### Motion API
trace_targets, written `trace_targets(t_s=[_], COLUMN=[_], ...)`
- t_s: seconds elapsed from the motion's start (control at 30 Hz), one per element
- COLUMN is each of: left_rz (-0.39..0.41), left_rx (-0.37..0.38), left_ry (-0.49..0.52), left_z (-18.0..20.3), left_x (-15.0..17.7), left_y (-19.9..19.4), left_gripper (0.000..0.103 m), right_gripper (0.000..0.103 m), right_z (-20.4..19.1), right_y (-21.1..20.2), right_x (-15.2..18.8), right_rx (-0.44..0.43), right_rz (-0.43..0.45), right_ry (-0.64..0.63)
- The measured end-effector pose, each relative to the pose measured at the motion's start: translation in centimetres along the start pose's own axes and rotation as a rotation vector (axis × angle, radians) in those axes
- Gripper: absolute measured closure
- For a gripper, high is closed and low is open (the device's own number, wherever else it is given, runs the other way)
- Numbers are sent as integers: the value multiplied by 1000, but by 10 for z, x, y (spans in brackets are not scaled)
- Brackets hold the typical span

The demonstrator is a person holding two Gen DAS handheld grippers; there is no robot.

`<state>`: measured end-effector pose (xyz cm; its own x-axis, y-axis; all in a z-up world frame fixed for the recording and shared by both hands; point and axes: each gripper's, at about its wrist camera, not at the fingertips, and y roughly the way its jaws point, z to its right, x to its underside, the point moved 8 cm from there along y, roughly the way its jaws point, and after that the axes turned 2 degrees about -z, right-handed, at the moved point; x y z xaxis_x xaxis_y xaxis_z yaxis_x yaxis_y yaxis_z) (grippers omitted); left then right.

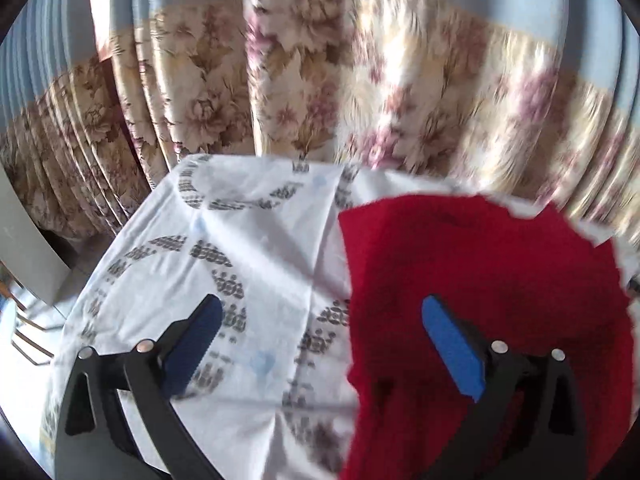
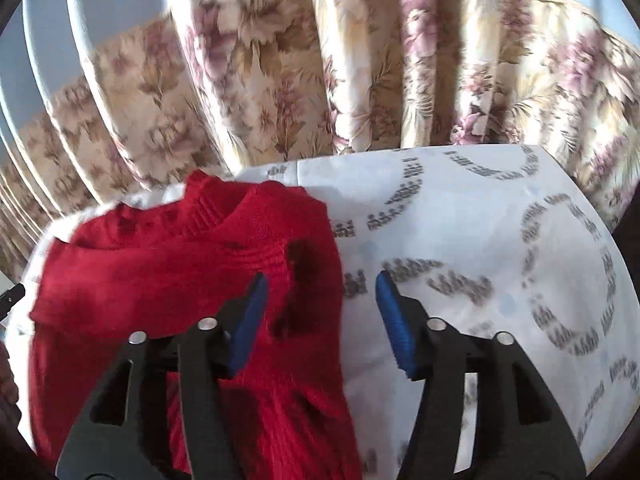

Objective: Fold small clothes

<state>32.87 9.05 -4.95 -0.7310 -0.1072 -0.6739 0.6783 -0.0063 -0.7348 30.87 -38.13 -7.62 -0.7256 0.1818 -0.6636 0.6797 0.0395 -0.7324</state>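
A small red knitted sweater (image 1: pixel 480 280) lies on a table covered by a white cloth with grey leaf rings (image 1: pixel 240 248). In the left wrist view it fills the right half; my left gripper (image 1: pixel 320 320) is open and empty, above the sweater's left edge. In the right wrist view the sweater (image 2: pixel 160 272) lies at the left, collar toward the curtain, with a sleeve folded across its body. My right gripper (image 2: pixel 320 300) is open and empty, over the sweater's right edge, its right finger over the white cloth (image 2: pixel 480 240).
A floral curtain (image 1: pixel 320 80) with blue upper part hangs right behind the table's far edge; it also shows in the right wrist view (image 2: pixel 280 80). A chair and bright floor (image 1: pixel 28 320) are at the left. The table edge curves at the right (image 2: pixel 600 232).
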Motion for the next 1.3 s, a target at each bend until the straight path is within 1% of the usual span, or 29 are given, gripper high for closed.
trace_targets(t_s=[0.03, 0.07, 0.1, 0.17, 0.23, 0.3, 0.33, 0.4, 0.47, 0.57, 0.67, 0.73, 0.83, 0.9, 0.97, 1.03, 1.1, 1.2, 1.3], left_rz=[12, 32, 40, 58, 56, 60, 68, 68, 74, 62, 72, 64, 55, 77, 88, 90, 91, 109, 129], left_rx=[12, 22, 21, 19, 21, 7, 2, -2, 8, 23, 21, 23, 36, 37, 26, 34, 40, 86, 141], left_ry=[-15, -27, -29, -45, -46, -27, -16, 6, 1, -1, -2, -2, -6, -14, -31, -43, -57, -73, -61], left_z=[-1, -1, 0, 2, 8, 16, 19, 24, 25, 24, 20, 19, 12, 7, -2, -7, -11, -17, -23], left_x=[0, 1, 3, 10, 21, 36, 43, 64, 85, 115, 135, 146, 158, 161, 165, 170, 172, 175, 177], left_y=[-10, -26, -36, -62, -81, -101, -107, -119, -128, -142, -165, -182, -213, -233, -253, -271, -286, -313, -335], left_gripper=[2, 2, 2, 2, 2, 2, 2, 2, 2, 2, 2, 2, 2, 2, 2, 2, 2, 2, 2], right_gripper=[26, 20, 18, 10, 7, 6, 3, 3, 3, 3, 3, 3, 3, 3, 3, 3, 3, 3, 3], right_z=[2, 3, 1, 0, 0, 2, 3, 3, 2, 11, 25, 35, 43, 46, 49, 50, 49, 44, 36], right_y=[-10, -25, -36, -59, -74, -90, -95, -109, -122, -137, -152, -163, -181, -195, -215, -235, -266, -304, -339], right_x=[3, 7, 10, 22, 36, 57, 66, 90, 115, 148, 170, 183, 196, 201, 206, 210, 211, 210, 207], right_rx=[-10, -36, -52, -52, -41, -25, -23, -12, 3, 37, 47, 70, 84, 103, 112, 114, 137, 195, 224], right_rz=[9, 23, 37, 56, 48, 24, 21, 11, 12, 13, 19, 23, 29, 42, 62, 77, 104, 146, 187], right_ry=[12, 26, 27, 16, 6, 4, 4, -10, -41, -64, -45, -33, -24, -24, -17, 8, 27, 23, 35])
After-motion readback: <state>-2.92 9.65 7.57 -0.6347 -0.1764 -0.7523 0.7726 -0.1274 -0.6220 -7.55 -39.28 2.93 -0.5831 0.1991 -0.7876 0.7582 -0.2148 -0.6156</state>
